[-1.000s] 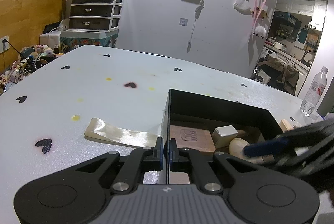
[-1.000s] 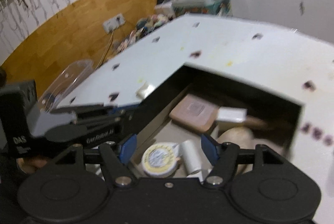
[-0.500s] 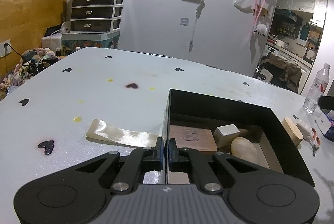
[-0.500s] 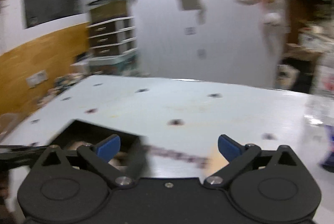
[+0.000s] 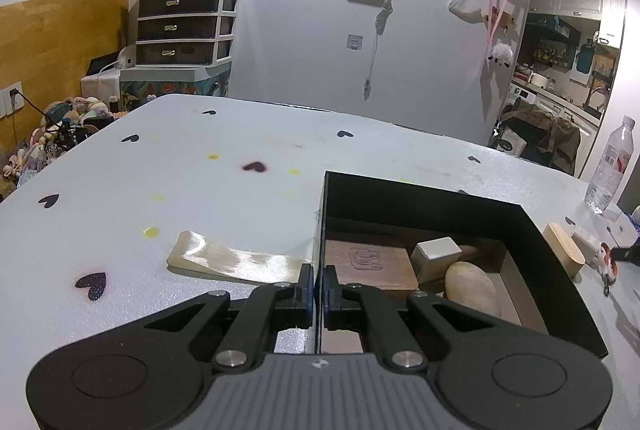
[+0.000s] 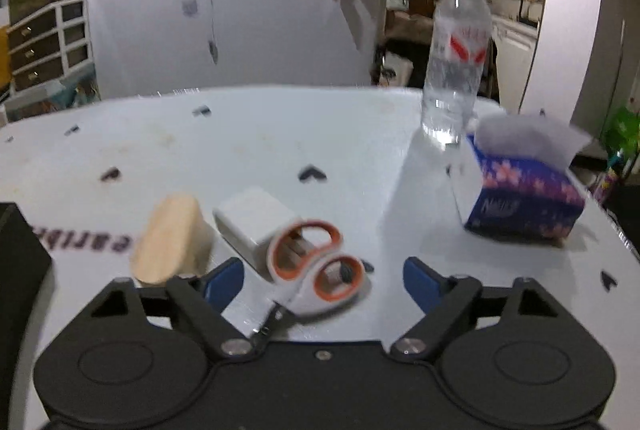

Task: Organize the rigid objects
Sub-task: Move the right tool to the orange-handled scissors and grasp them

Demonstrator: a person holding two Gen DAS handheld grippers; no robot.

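Observation:
My left gripper (image 5: 316,288) is shut on the thin left wall of the black box (image 5: 420,195). Inside the box lie a brown wooden block (image 5: 368,266), a white cube (image 5: 436,254) and a pale oval stone (image 5: 472,290). To the right of the box, my right gripper (image 6: 323,280) hovers low over white scissors with orange-lined handles (image 6: 316,262). Its jaws are closing, the handles lie between them, and the pads touch nothing. A white block (image 6: 256,218) and an oval wooden piece (image 6: 168,238) sit just beyond the scissors.
A water bottle (image 6: 456,65) and a blue tissue pack (image 6: 520,197) stand at the table's far right. A glossy strip of tape (image 5: 236,262) lies left of the box. The box corner (image 6: 20,250) shows at the left of the right wrist view.
My right gripper came out of the box and swung right across the table to the scissors, its jaws spread wider. The left gripper and box stayed put.

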